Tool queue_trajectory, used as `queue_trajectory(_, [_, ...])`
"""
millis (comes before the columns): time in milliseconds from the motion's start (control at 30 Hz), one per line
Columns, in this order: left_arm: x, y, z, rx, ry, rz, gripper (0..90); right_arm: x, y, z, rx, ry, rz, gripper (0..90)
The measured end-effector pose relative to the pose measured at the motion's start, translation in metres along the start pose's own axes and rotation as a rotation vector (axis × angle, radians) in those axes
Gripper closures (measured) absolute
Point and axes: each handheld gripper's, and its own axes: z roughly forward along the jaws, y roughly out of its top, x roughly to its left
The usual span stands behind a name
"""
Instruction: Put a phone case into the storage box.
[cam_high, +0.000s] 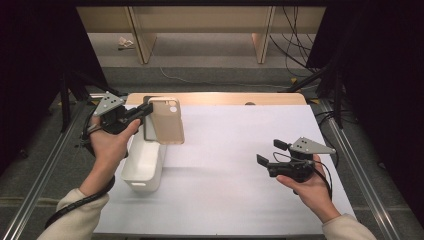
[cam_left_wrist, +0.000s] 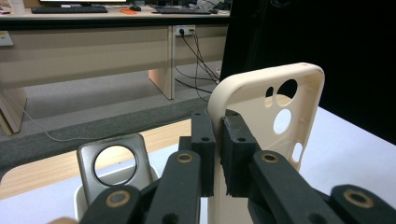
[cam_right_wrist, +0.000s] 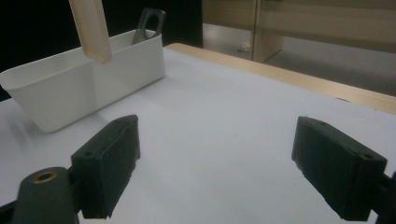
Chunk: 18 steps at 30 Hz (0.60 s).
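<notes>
While the left gripper (cam_left_wrist: 218, 154) clamps the beige phone case (cam_left_wrist: 280, 107) above the white bin (cam_high: 145, 167), a grey case (cam_left_wrist: 114, 165) leans inside that bin. Well to the bin's right, the right gripper (cam_right_wrist: 215, 163) hovers, jaws wide and empty.

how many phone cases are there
2: a beige case clamped in the left gripper above the white bin, a grey case standing inside it. More may lie hidden.

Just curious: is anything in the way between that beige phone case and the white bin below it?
Nothing visible. The left tool holds the beige phone case above the white bin; a grey case leans inside, at its far end.
</notes>
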Motion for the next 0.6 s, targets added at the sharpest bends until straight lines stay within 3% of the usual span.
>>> queue_trajectory(600, [0.015, 0.005, 0.006, 0.015, 0.023, 0.000, 84.2, -0.001, -0.001, 0.000, 0.002, -0.004, 0.007, 16.2])
